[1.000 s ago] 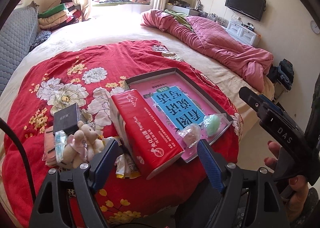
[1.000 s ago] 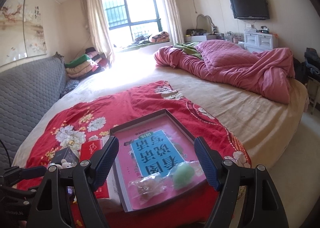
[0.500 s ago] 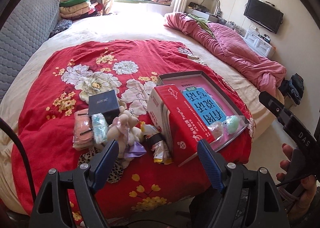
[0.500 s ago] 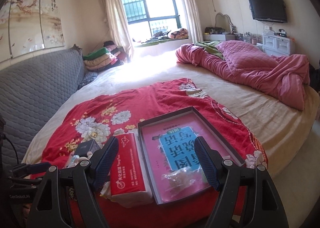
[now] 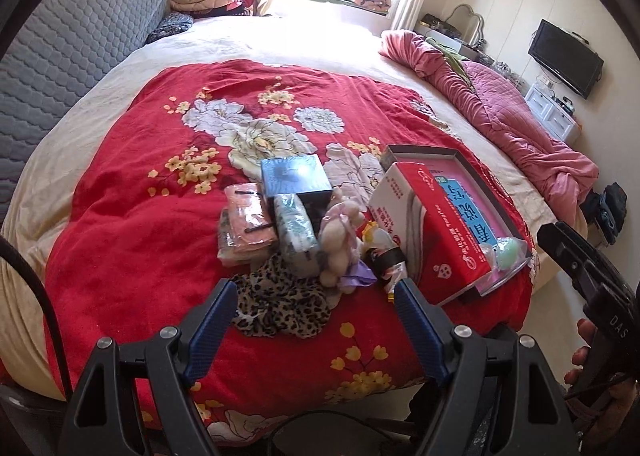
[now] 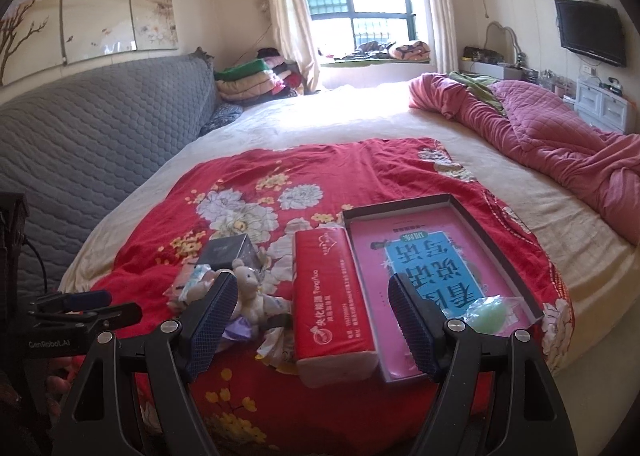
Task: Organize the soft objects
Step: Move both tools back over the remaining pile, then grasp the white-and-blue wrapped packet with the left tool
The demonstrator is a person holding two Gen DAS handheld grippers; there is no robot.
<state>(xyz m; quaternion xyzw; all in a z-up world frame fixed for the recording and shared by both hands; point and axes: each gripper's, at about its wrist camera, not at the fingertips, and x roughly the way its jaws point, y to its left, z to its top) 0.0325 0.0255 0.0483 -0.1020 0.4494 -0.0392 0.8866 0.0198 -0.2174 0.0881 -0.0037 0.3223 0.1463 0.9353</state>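
A pile of small things lies on the red floral blanket [image 5: 132, 216]: a leopard-print cloth [image 5: 280, 300], a plush toy [image 5: 340, 236], a pale blue tissue pack [image 5: 294, 232], pink packets [image 5: 246, 220] and a dark box [image 5: 298, 180]. A red tissue pack [image 6: 332, 300] leans against a shallow grey tray [image 6: 476, 216], which holds a pink book and a green ball [image 6: 490, 314]. My left gripper [image 5: 312, 320] hangs open over the bed's near edge, just short of the leopard cloth. My right gripper [image 6: 308, 320] is open above the red pack's near end. Neither holds anything.
A pink quilt [image 6: 560, 136] is bunched at the right of the bed. A grey padded headboard [image 6: 100, 136] runs along the left, with folded blankets [image 6: 256, 80] by the window. The right gripper's body and a hand show at the right edge of the left wrist view.
Both views have swung left across the bed. The pile of small things has come into full sight, and the tray has slid to the right in both views. Both jaws stay as wide.
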